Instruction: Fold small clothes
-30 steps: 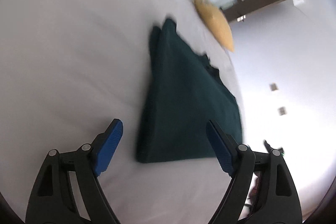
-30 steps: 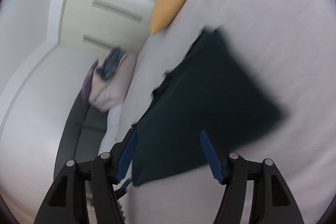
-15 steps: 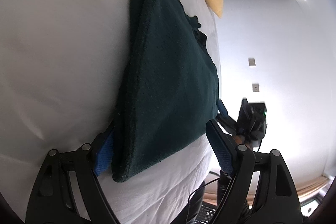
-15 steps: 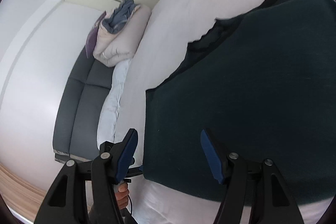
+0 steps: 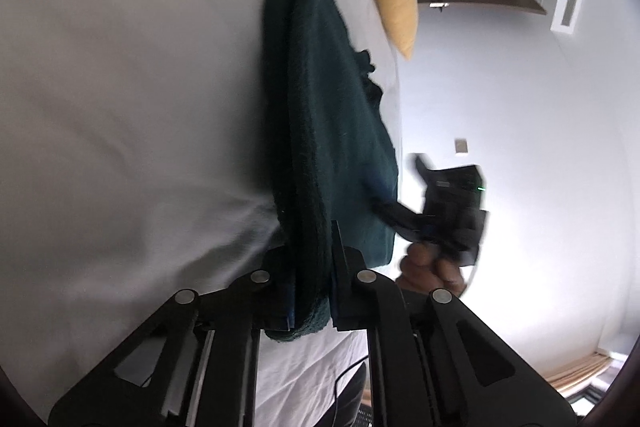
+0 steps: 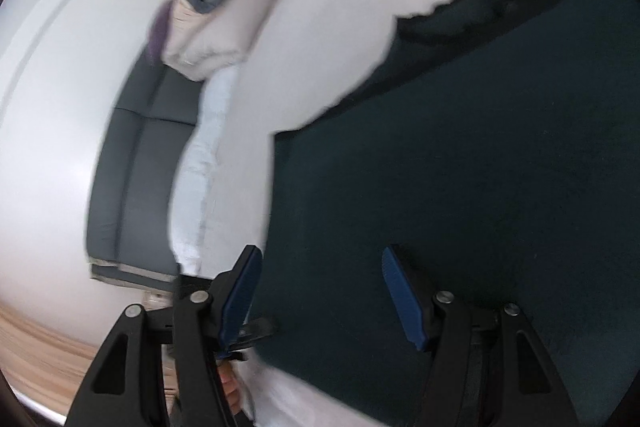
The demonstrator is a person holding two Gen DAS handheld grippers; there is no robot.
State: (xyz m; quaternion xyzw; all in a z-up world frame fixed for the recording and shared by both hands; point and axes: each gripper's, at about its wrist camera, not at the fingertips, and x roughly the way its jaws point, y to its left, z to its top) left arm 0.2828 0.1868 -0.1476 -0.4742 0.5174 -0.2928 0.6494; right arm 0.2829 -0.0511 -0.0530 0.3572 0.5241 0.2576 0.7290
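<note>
Left hand-held gripper (image 5: pixel 312 279) has just been closing, and its jaws now pinch the near folded edge of the dark green garment (image 5: pixel 332 131), the thick doubled cloth squeezed between the pads; the garment lies flat on the white bed (image 5: pixel 120 107), running away from that grip toward the far end; on its other side the right hand-held gripper (image 6: pixel 320 291) stands spread, its blue pads (image 6: pixel 400 295) apart over the near corner of the same cloth, pressing on nothing; seen from the left wrist, that right hand-held gripper is a blurred black shape at the bed's edge, with the person's hand (image 5: pixel 428 263) wrapped around its handle; further off, a yellow pillow (image 5: pixel 392 11) rests at the head of the bed; beside the bed stands a grey sofa (image 6: pixel 132 163), and at its far end sits a pile of pale bedding (image 6: pixel 212 27) with a blue cloth on top.
</note>
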